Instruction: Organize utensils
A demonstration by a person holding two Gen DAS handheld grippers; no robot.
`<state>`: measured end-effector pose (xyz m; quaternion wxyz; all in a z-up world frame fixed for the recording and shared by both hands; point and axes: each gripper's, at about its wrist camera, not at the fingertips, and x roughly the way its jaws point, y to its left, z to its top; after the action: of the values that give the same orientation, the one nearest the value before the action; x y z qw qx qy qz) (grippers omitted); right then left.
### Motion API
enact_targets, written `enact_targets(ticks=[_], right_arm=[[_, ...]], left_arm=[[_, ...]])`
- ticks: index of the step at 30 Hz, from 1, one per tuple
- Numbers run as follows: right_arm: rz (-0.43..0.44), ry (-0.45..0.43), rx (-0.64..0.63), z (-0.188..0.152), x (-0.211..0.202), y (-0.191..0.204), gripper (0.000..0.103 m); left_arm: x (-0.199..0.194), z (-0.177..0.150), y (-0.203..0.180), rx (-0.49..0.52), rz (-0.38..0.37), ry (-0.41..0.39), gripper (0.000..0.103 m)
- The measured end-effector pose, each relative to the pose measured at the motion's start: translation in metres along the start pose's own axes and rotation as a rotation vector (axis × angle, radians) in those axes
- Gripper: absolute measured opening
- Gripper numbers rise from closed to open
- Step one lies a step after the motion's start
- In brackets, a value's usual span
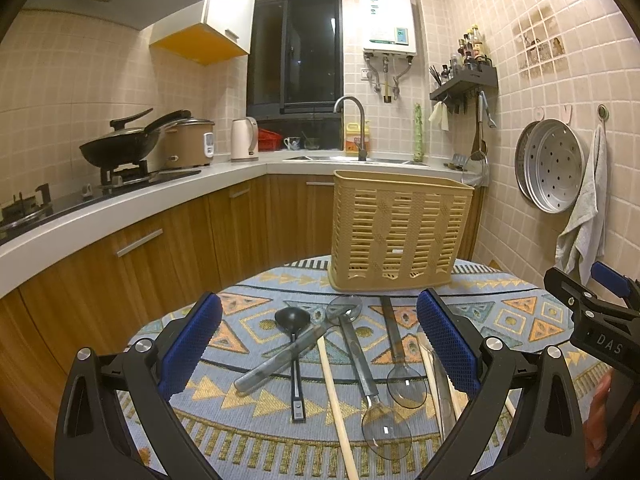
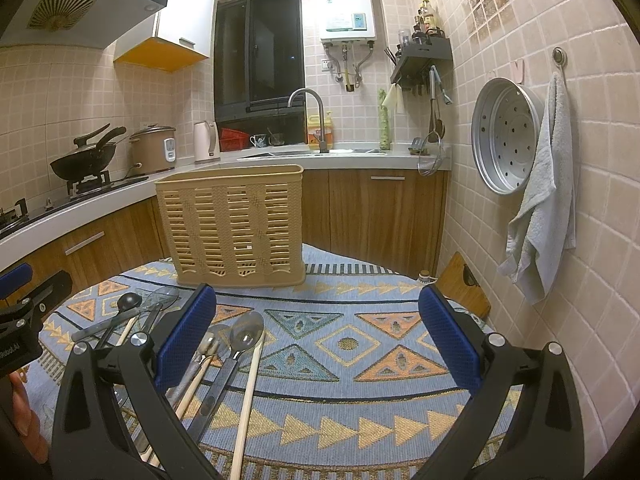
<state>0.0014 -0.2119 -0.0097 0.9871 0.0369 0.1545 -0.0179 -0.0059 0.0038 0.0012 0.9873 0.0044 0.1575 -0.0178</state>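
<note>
Both tools gape empty, left tool (image 1: 320, 344) over a black ladle (image 1: 292, 316) that right tool (image 2: 318, 338) barely sees.

White letters "DAS" show on the black body of the right gripper (image 1: 600, 312), at the right edge of the left wrist view. On the left gripper (image 2: 24, 312), at the left edge of the right wrist view, there's sideways white lettering, roughly "RobotAI". The far-wall water heater (image 1: 387, 16) has a logo too small to read.
</note>
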Motion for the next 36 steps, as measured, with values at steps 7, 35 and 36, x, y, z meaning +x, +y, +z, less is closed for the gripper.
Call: enact_targets(ticks=[7, 35, 36], right_arm=[[0.000, 0.000, -0.002, 0.000, 0.000, 0.000, 0.097], [0.056, 0.415, -0.128, 0.035, 0.040, 0.010, 0.097], [0.081, 0.450, -0.111, 0.037, 0.046, 0.009, 0.097]], left_arm=[[0.000, 0.000, 0.000, 0.000, 0.001, -0.001, 0.095], [0.111, 0.035, 0.083, 0.038, -0.305, 0.596, 0.071], [0.116, 0.031, 0.079, 0.064, -0.319, 0.621, 0.066]])
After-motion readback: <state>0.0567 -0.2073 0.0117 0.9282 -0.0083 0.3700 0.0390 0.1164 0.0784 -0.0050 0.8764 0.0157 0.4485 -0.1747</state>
